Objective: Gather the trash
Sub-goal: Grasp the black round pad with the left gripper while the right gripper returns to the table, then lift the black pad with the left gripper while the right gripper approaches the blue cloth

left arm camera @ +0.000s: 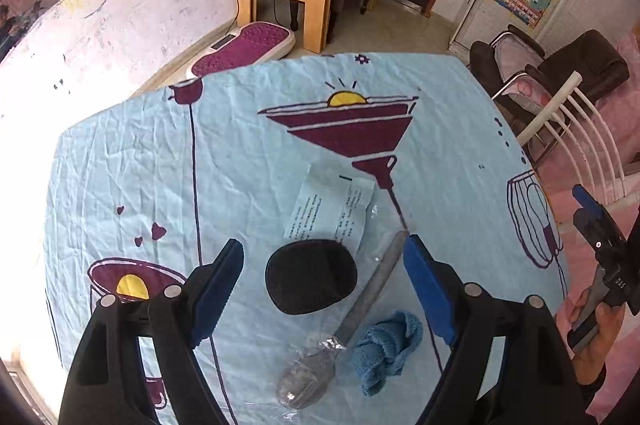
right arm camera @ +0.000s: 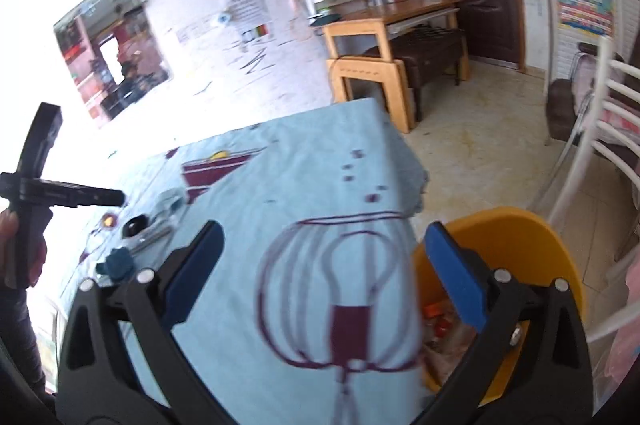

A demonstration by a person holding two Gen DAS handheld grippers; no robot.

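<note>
Left tool [left arm camera: 324, 289] released, straddling black oval pad [left arm camera: 310, 277]; clear-wrapped spoon [left arm camera: 340, 325] runs diagonally between; right tool [right arm camera: 324, 277] released by yellow bin [right arm camera: 520, 237].

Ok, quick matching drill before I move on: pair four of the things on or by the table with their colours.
Things:
1. pad
2. cloth
3. bin
4. slip

Colours:
a. yellow
b. white with print
c. black
d. blue

Pairs: 1-c, 2-d, 3-a, 4-b
</note>
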